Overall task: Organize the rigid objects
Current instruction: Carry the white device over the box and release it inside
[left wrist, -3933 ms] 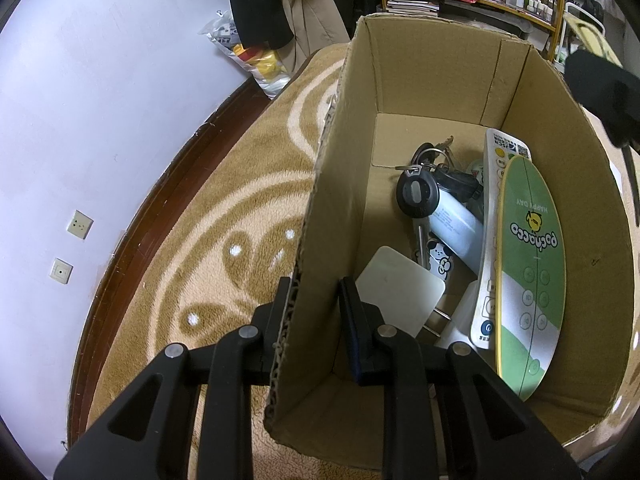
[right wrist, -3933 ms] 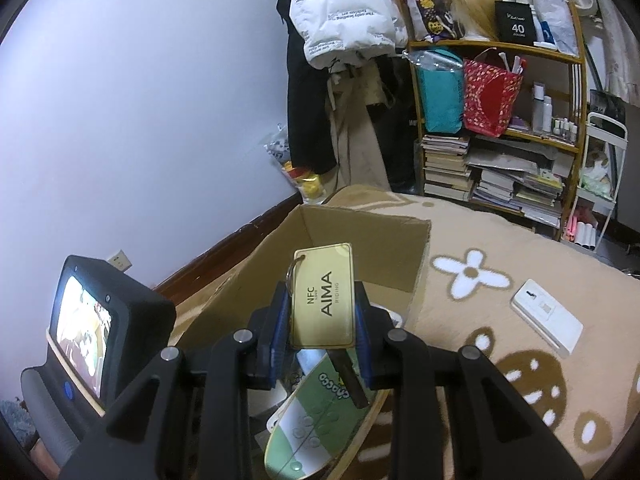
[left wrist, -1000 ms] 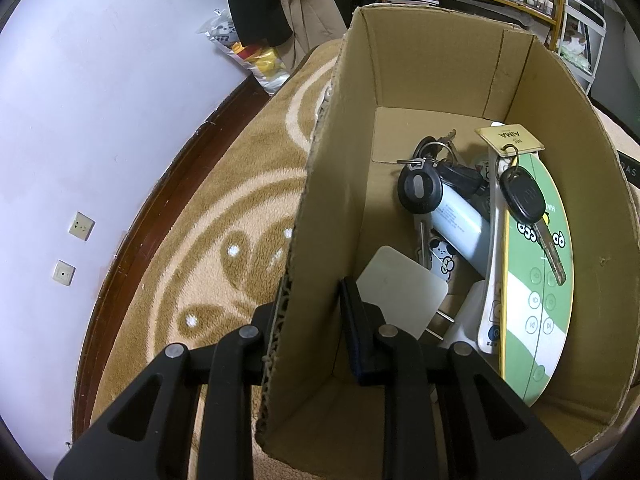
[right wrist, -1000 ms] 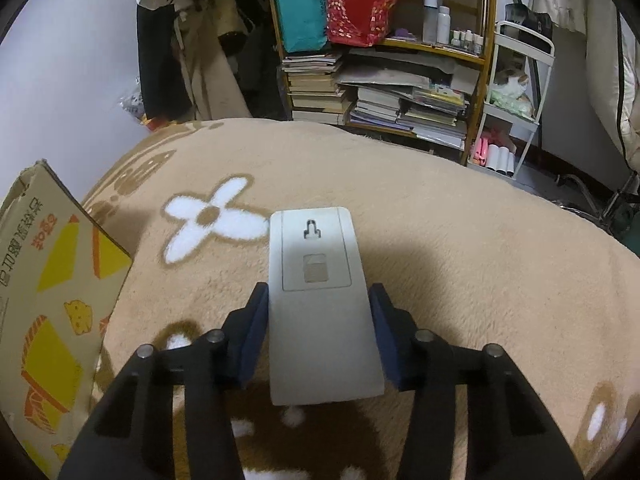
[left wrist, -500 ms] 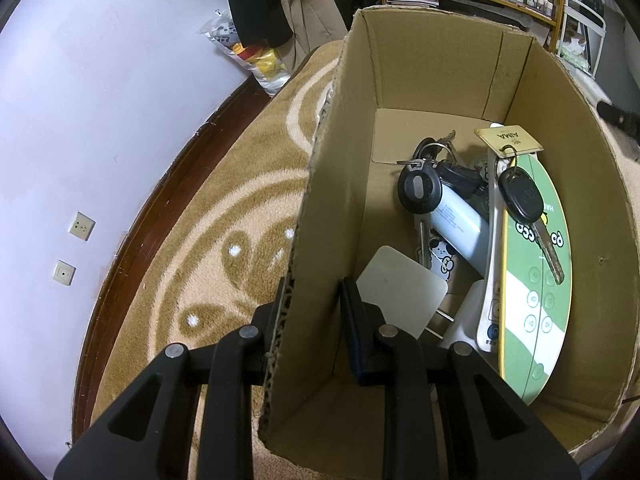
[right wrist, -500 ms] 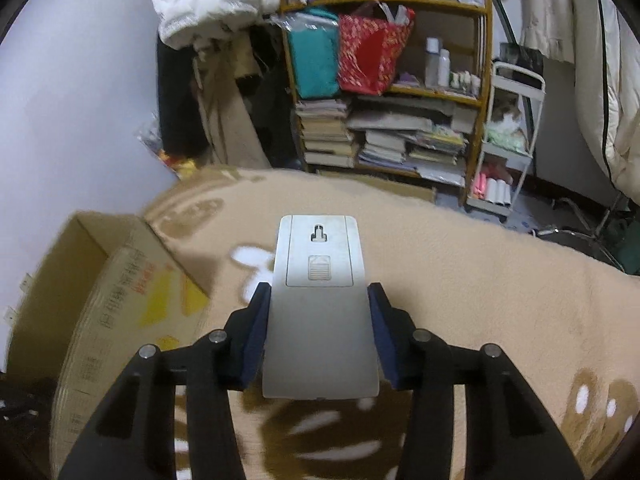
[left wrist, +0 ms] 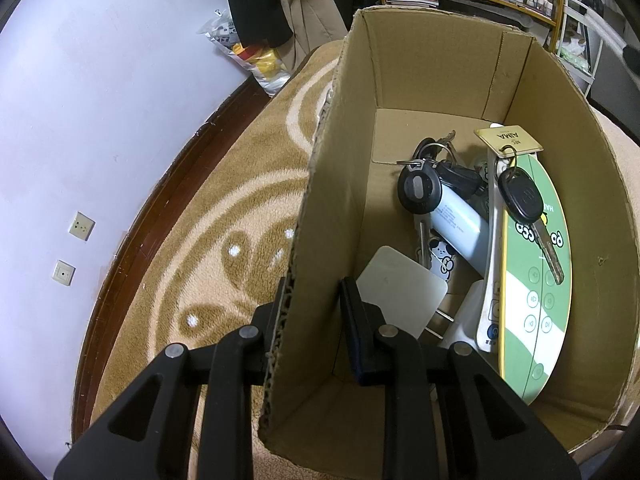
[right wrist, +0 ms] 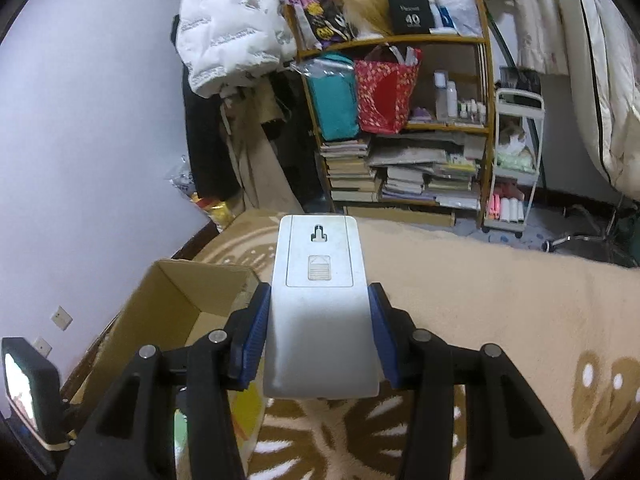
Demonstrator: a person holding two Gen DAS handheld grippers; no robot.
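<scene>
The left claw (left wrist: pixel 316 312) straddles the near wall of a cardboard box (left wrist: pixel 336 200), its fingers set one on each side of that wall. Inside the box lie keys (left wrist: pixel 524 200), a white bottle (left wrist: pixel 456 224) and a green remote (left wrist: pixel 532 292). The right claw (right wrist: pixel 320 328) is clamped on a white remote (right wrist: pixel 320 304), held above the patterned rug (right wrist: pixel 500 300). Bookshelves (right wrist: pixel 400 128) stand beyond.

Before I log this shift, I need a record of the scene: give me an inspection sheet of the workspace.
Surface: beige patterned rug.
Job's things: cardboard box holding keys with AIMA tag, green remote, white cylinder; white remote held above the rug.
Clutter: bookshelf, white jacket.
Grippers: left gripper clamps the box wall; right gripper grips the white remote.
Cables: nothing seen.
Surroundings: wall sockets.
</scene>
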